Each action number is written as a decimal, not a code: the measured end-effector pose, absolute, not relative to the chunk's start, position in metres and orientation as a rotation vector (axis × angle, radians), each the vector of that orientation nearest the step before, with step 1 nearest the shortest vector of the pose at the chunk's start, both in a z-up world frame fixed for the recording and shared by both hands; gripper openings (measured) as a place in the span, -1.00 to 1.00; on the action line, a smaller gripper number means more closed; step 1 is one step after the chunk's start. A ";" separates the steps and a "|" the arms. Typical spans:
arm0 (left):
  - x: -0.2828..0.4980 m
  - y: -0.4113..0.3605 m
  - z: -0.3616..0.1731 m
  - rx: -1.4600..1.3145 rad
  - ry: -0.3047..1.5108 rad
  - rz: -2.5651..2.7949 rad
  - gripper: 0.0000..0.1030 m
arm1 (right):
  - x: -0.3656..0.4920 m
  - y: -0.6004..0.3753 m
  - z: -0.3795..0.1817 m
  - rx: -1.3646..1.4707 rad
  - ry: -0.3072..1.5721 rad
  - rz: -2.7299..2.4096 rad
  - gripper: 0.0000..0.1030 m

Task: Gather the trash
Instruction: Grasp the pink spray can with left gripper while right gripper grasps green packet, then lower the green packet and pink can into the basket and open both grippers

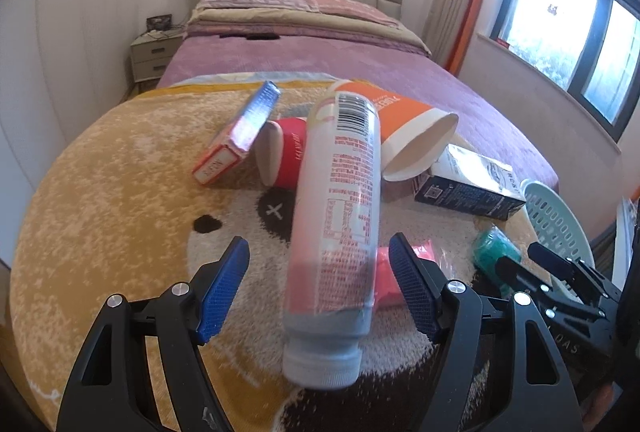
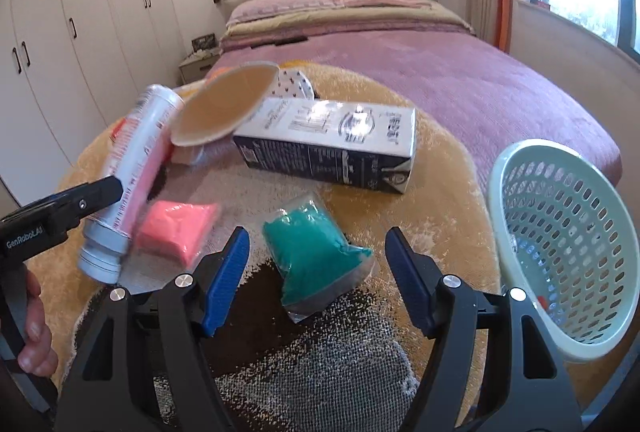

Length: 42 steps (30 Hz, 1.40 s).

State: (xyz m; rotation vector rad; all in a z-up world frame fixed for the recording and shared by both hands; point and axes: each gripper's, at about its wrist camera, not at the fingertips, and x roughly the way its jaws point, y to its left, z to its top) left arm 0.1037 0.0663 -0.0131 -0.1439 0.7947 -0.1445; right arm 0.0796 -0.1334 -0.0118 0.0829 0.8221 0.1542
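A white plastic bottle (image 1: 336,216) with red print lies between the open fingers of my left gripper (image 1: 320,284), cap toward me; neither pad touches it. In the right wrist view the bottle (image 2: 132,171) looks tilted and blurred beside the left gripper's finger. My right gripper (image 2: 316,272) is open around a teal packet (image 2: 316,252), without touching it. A pink packet (image 2: 176,228) lies left of it. A dark blue and white carton (image 2: 332,143), an orange paper cup (image 1: 404,127), a red cup (image 1: 288,155) and a flat box (image 1: 240,131) lie on the yellow rug (image 1: 100,191).
A pale green perforated basket (image 2: 560,244) lies tipped at the right edge of the rug. The rug lies on a bed with a purple cover (image 2: 480,71). White wardrobes (image 2: 80,31) stand at the left, a window (image 1: 580,31) at the right.
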 end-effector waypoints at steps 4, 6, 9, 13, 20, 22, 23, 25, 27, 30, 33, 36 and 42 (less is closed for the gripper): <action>0.108 0.063 -0.019 -0.139 0.811 -0.146 0.29 | 0.085 -0.133 -0.015 0.083 0.847 0.160 0.29; 0.109 0.062 -0.022 -0.137 0.822 -0.145 0.22 | 0.088 -0.131 -0.017 0.075 0.863 0.164 0.29; 0.109 0.060 -0.027 -0.144 0.833 -0.157 0.05 | 0.088 -0.126 -0.017 0.048 0.865 0.165 0.28; 0.105 0.056 -0.025 -0.141 0.826 -0.159 -0.09 | 0.087 -0.121 -0.017 0.027 0.864 0.177 -0.02; 0.091 0.060 -0.014 -0.162 0.794 -0.166 -0.10 | 0.082 -0.125 -0.011 0.038 0.824 0.175 -0.23; 0.086 0.060 -0.008 -0.166 0.776 -0.178 -0.10 | 0.080 -0.128 -0.009 0.045 0.817 0.166 -0.24; 0.084 0.060 -0.005 -0.168 0.770 -0.182 -0.10 | 0.079 -0.129 -0.008 0.050 0.815 0.163 -0.24; 0.081 0.059 -0.001 -0.173 0.764 -0.192 -0.10 | 0.078 -0.132 -0.005 0.059 0.820 0.151 -0.24; 0.078 0.057 0.004 -0.179 0.759 -0.202 -0.10 | 0.078 -0.137 -0.002 0.066 0.826 0.135 -0.24; 0.078 0.052 0.009 -0.180 0.753 -0.221 -0.10 | 0.073 -0.146 0.006 0.085 0.807 0.127 -0.24; 0.076 0.040 0.013 -0.168 0.747 -0.241 -0.10 | 0.066 -0.158 0.015 0.100 0.786 0.109 -0.24; 0.076 0.024 0.019 -0.158 0.741 -0.274 -0.10 | 0.061 -0.174 0.028 0.127 0.758 0.089 -0.24; 0.080 -0.018 0.034 -0.131 0.722 -0.361 -0.10 | 0.049 -0.213 0.053 0.175 0.694 0.030 -0.24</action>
